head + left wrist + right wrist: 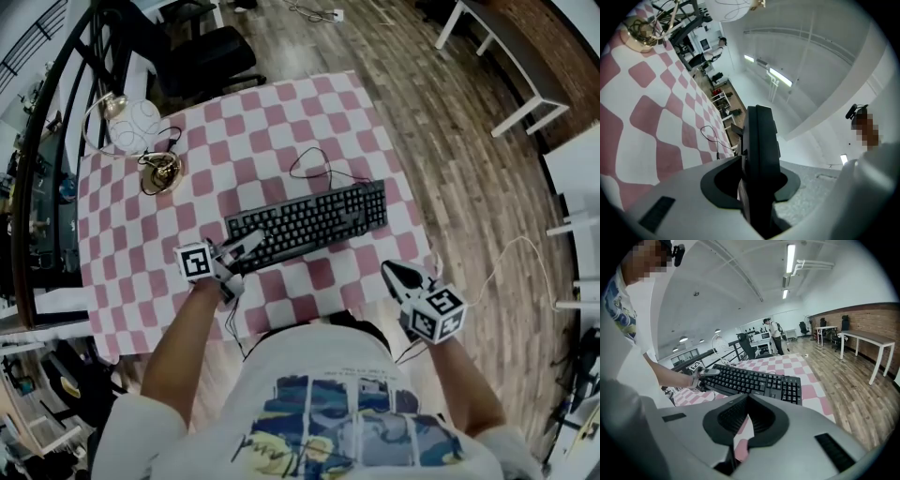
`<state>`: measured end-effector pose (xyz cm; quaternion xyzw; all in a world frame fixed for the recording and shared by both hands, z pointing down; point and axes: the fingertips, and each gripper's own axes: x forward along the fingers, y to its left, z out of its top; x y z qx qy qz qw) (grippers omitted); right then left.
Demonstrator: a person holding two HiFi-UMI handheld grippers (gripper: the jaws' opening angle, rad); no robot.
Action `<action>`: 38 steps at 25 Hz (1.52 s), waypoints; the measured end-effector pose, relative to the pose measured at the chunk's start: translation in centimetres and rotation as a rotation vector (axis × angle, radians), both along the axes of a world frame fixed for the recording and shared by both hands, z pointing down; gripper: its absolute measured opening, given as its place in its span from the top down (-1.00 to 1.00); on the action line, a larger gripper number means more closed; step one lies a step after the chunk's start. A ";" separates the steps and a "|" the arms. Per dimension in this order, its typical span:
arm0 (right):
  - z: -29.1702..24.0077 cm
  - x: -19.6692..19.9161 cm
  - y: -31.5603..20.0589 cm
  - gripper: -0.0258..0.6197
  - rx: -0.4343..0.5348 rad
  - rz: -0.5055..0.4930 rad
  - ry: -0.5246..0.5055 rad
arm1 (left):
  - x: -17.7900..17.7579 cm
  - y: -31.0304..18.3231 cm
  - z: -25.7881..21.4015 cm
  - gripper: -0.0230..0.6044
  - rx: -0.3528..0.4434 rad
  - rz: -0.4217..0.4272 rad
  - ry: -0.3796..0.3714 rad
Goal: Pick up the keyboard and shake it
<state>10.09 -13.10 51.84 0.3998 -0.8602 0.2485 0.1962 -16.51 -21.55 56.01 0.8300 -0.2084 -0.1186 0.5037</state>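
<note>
Left gripper (242,251) clamped on keyboard (314,223) at its left end. Keyboard's right end near table (281,122) edge. Right gripper (392,272) closed, empty, at front-right corner.

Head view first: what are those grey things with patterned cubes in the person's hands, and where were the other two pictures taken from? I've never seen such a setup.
There is no robot here. A person holds a hand-worked claw in each hand, and the patterned cubes are part of them. The head view comes from a camera on the person's head, looking down at a table under a pink-checked cloth. The other two come from cameras riding on each claw, looking along its jaws. On the cloth are a black keyboard and a small brass-coloured object. The left claw is clamped on the keyboard's left end, and its own view shows the keyboard edge-on between the jaws. The right claw is shut, holds nothing and is apart from the keyboard.
</note>
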 end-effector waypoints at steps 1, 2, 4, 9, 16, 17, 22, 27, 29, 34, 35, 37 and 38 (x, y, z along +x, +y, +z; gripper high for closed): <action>0.0 0.0 0.1 0.92 -0.003 0.000 0.003 | -0.1 -0.1 0.5 0.61 -0.013 -0.003 0.007; 0.0 0.0 0.2 0.92 -0.007 0.001 0.007 | -0.1 -0.3 1.0 0.61 -0.025 -0.006 0.013; 0.2 0.2 0.3 0.92 -0.014 0.005 0.010 | -0.4 -0.6 2.1 0.61 -0.053 -0.013 0.013; 0.7 0.3 0.2 0.92 -0.026 0.009 0.010 | -1.3 -1.0 4.6 0.62 -0.131 -0.040 0.011; 0.9 -0.4 -0.3 0.92 -0.034 -0.017 0.008 | -2.4 -1.0 8.0 0.61 -0.311 -0.104 -0.049; 1.0 -0.5 -0.4 0.92 -0.034 -0.021 0.007 | -2.4 -1.0 8.2 0.61 -0.331 -0.113 -0.052; 1.1 -0.7 -1.0 0.92 -0.040 -0.048 0.008 | -2.0 -1.9 7.9 0.58 -0.254 -0.120 -0.115; 1.5 -0.8 -1.8 0.92 -0.049 -0.073 -0.007 | -1.7 -1.7 8.0 0.53 -0.321 -0.144 -0.097; 1.5 -0.8 -2.2 0.92 -0.047 -0.088 -0.014 | -1.8 -1.7 8.3 0.49 -0.328 -0.141 -0.125; 1.6 -0.8 -3.3 0.92 -0.047 -0.126 -0.027 | -2.6 -1.9 8.8 0.36 -0.275 -0.151 -0.277; 1.6 -0.7 -3.5 0.92 -0.044 -0.134 -0.029 | -2.7 -1.8 8.8 0.34 -0.280 -0.158 -0.291; 1.5 -0.6 -3.9 0.92 -0.043 -0.145 -0.034 | -2.9 -1.7 9.0 0.29 -0.293 -0.170 -0.335; 1.5 -0.6 -4.2 0.92 -0.044 -0.149 -0.037 | -3.1 -1.7 9.1 0.25 -0.301 -0.175 -0.359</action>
